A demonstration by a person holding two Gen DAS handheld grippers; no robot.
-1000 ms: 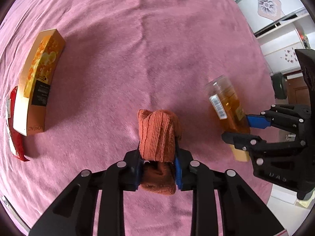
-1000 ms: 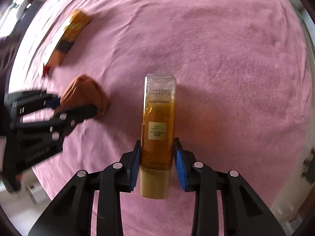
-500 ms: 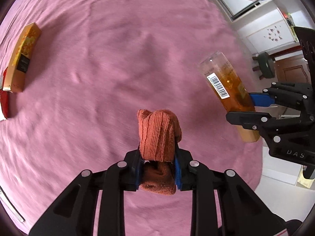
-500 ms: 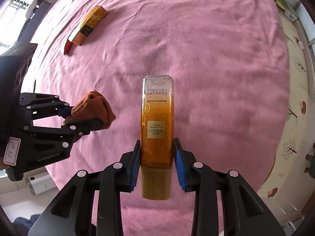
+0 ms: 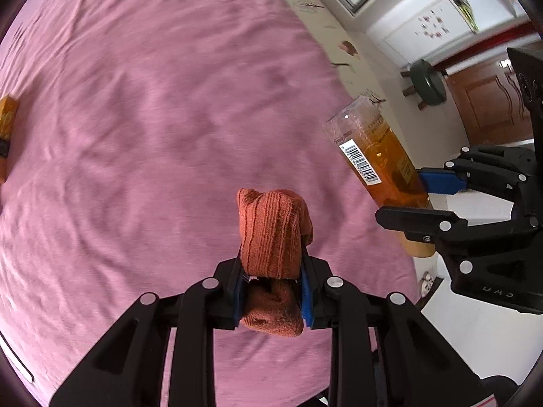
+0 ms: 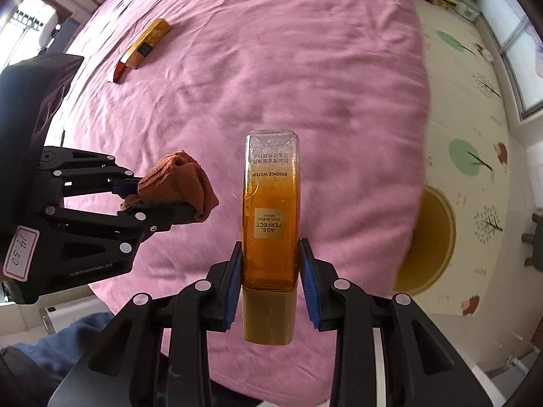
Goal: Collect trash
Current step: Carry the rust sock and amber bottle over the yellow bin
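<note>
1. Setting: a bed under a pink cover; beyond its edge at 2 o'clock in the right wrist view lies a cream play mat with tree prints.
2. Left claw: clamped on a rust-orange knitted cloth, held clear above the cover.
3. Right claw: clamped on an amber bottle, gripped low on the body just above its tan cap, which points back toward the camera.
4. Progress, as we judge it: two items are in hand and lifted. Left on the cover are a yellow carton and, touching its lower end, a red wrapper. No bin shows in either view, so drop-off is not yet done.
5. Left wrist view only: the bottle's barcode, a green stool and a wooden door at 2 o'clock; the carton is only a sliver at 9 o'clock.
6. Right wrist view only: the bottle's front label, the whole carton and wrapper at 10 o'clock, and a handwritten tag on the left claw's body.
</note>
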